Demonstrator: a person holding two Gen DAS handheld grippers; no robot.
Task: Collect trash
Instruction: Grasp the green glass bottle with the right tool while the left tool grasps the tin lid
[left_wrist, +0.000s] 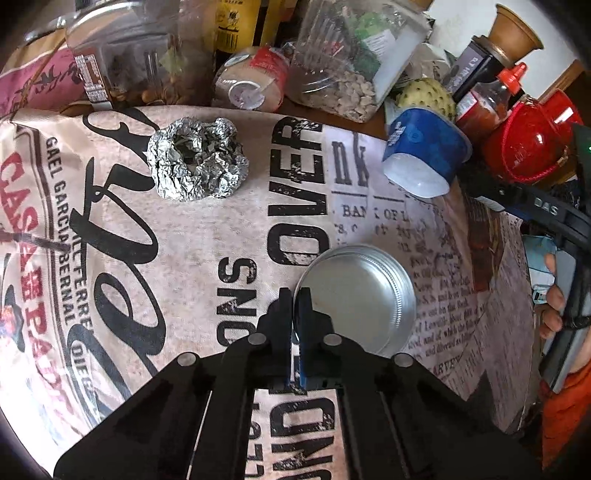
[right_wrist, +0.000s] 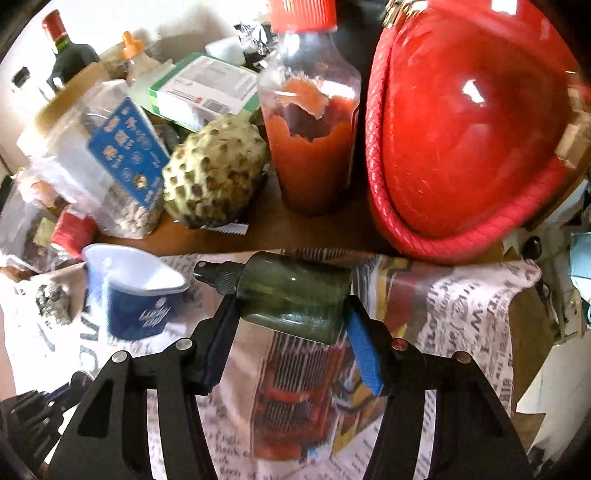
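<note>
Cluttered newsprint cloth (left_wrist: 192, 258): your left gripper (left_wrist: 294, 295) is pinched together on the tin lid's (left_wrist: 360, 295) rim at lower centre; your right gripper (right_wrist: 291, 314) straddles the green bottle (right_wrist: 291, 295) mid-frame, clamp uncertain.

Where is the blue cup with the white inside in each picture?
Left wrist view: the blue paper cup with a white inside lies tipped over at upper right, on the printed newspaper-pattern cloth, right of the crumpled foil ball.
Right wrist view: the same cup is at middle left, left of the dark green bottle.
Shared landmark: the shiny red round bag behind it.
</note>
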